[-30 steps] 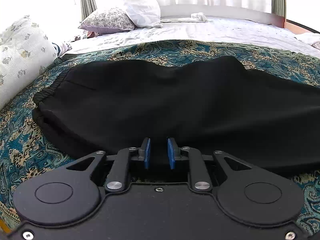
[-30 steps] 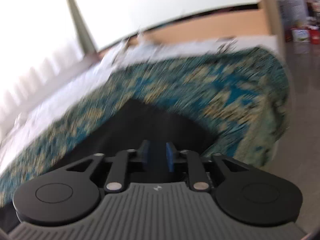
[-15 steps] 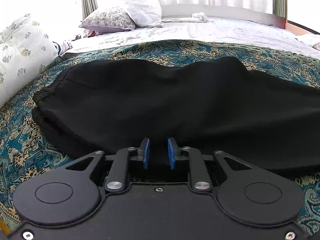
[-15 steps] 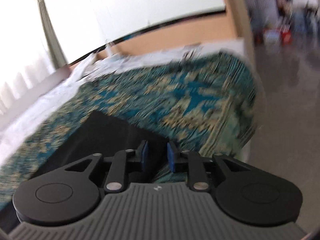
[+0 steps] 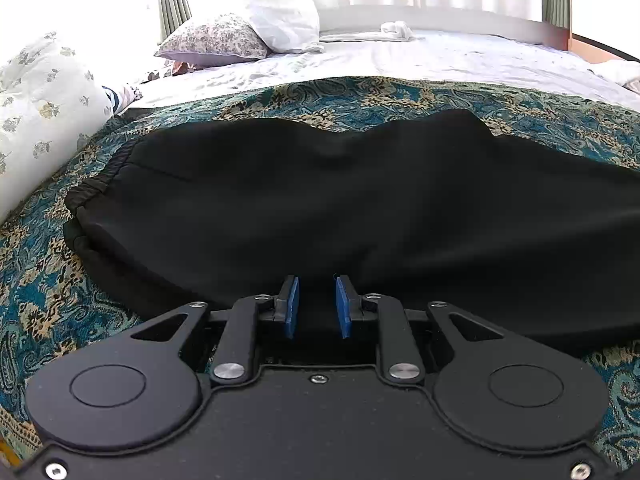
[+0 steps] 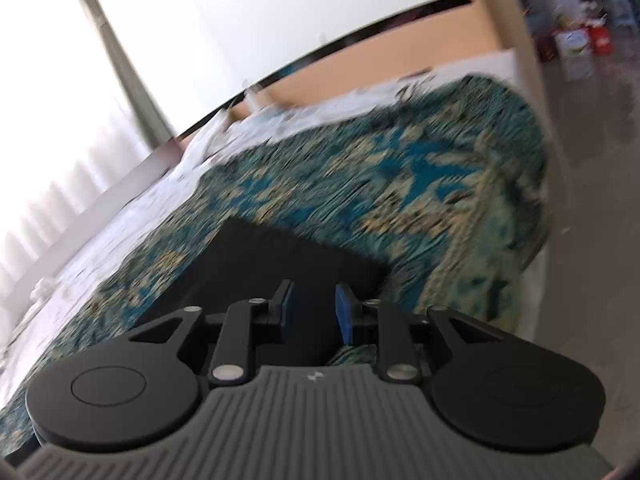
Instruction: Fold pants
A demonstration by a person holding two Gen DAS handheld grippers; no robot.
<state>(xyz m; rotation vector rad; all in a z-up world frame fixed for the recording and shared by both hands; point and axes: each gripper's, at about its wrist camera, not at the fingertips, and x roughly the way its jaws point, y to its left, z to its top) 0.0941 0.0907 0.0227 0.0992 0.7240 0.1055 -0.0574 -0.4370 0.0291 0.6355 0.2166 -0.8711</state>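
Black pants (image 5: pixel 320 200) lie lengthwise along the bed's (image 5: pixel 440 56) near edge; left claw (image 5: pixel 316 306) slightly spread at the mid-length hem, right claw (image 6: pixel 314 312) spread over the leg-end corner.

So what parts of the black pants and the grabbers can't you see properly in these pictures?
- Left wrist view: the pants run off the right edge, so the leg ends are cut off.
- Left wrist view: the left gripper body hides the pants' near edge.
- Right wrist view: blur smears the patterned blanket; whether the right gripper touches cloth is unclear.
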